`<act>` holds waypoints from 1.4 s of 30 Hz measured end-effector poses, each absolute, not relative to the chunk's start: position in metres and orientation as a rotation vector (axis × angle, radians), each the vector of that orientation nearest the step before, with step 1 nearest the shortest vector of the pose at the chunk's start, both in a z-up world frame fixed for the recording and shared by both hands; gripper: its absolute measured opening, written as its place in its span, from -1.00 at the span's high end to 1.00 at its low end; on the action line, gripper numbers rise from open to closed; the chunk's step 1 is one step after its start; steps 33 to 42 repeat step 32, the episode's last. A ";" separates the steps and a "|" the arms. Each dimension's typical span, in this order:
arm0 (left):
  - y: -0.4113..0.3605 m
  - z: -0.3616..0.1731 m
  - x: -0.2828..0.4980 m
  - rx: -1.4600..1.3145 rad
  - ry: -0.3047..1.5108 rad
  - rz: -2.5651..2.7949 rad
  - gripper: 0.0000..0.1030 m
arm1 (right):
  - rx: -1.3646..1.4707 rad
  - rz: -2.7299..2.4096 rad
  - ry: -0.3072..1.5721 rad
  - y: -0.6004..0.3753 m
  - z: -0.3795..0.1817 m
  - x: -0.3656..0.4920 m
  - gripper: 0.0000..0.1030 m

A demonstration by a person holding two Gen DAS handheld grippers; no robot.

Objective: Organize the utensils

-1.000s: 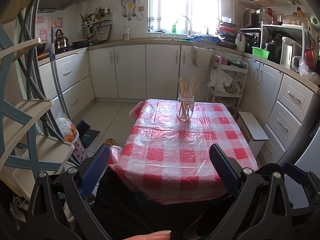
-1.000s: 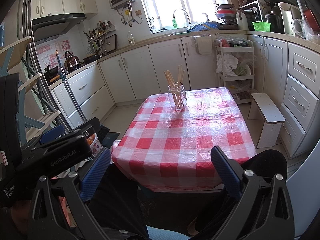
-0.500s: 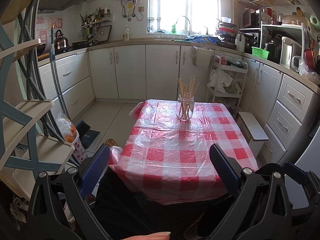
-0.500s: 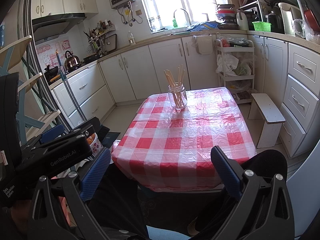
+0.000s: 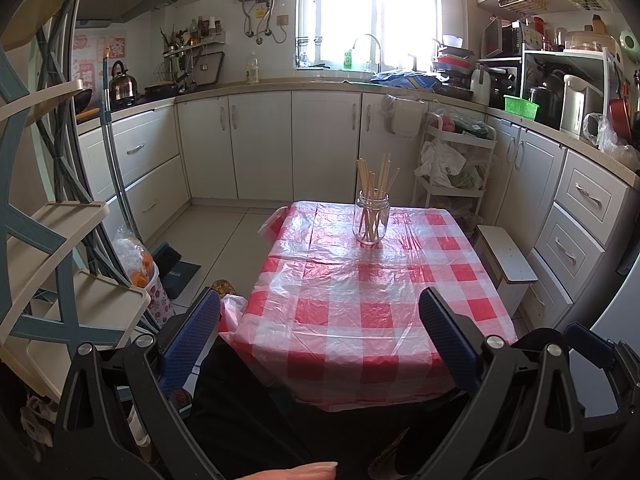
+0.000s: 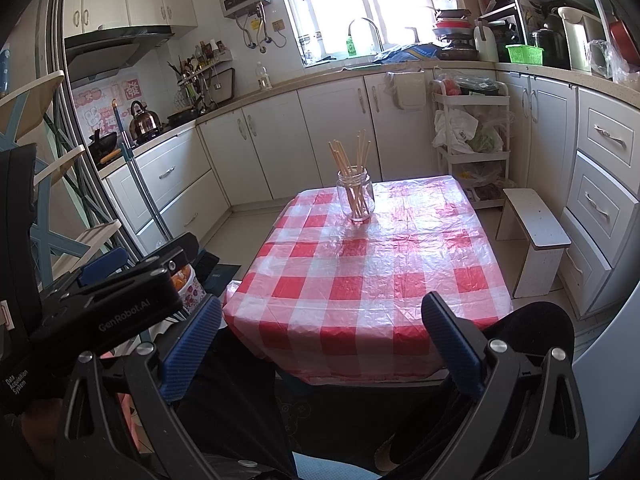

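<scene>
A clear glass jar (image 5: 371, 219) (image 6: 355, 197) stands upright near the far end of a table with a red-and-white checked plastic cloth (image 5: 372, 292) (image 6: 372, 264). Several wooden chopsticks (image 5: 374, 184) (image 6: 350, 160) stand in the jar. My left gripper (image 5: 320, 336) is open and holds nothing, hanging short of the table's near edge. My right gripper (image 6: 320, 340) is open too, at the same near edge with nothing in it. The left gripper's black body (image 6: 104, 304) shows at the left of the right wrist view.
White cabinets (image 5: 260, 144) line the far wall and right side. A white step stool (image 5: 506, 258) and a wire trolley (image 5: 452, 160) stand right of the table. A blue-framed shelf rack (image 5: 52, 240), a mop handle (image 5: 116, 168) and a bag of oranges (image 5: 138, 264) are on the left.
</scene>
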State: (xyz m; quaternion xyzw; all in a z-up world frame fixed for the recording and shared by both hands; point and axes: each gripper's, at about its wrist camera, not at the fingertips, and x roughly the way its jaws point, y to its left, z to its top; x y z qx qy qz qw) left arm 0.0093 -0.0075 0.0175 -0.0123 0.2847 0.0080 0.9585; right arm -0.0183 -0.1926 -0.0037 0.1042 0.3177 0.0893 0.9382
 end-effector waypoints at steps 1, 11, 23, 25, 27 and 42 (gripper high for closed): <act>-0.008 0.017 0.009 -0.025 0.577 0.017 -0.86 | 0.212 0.183 0.649 -0.193 -0.004 -0.019 -0.86; -0.006 0.020 0.011 -0.024 0.577 0.018 -0.86 | 0.211 0.184 0.652 -0.192 -0.004 -0.019 -0.86; 0.000 0.023 0.006 -0.028 0.523 0.005 -0.86 | 0.217 0.172 0.638 -0.190 -0.002 -0.021 -0.86; 0.003 0.022 0.011 -0.034 0.544 0.006 -0.86 | 0.218 0.163 0.624 -0.189 0.000 -0.024 -0.86; 0.001 0.020 0.009 -0.038 0.552 0.005 -0.86 | 0.218 0.155 0.612 -0.189 0.002 -0.027 -0.86; -0.003 0.019 0.007 -0.025 0.551 0.000 -0.86 | 0.220 0.154 0.605 -0.192 0.004 -0.028 -0.86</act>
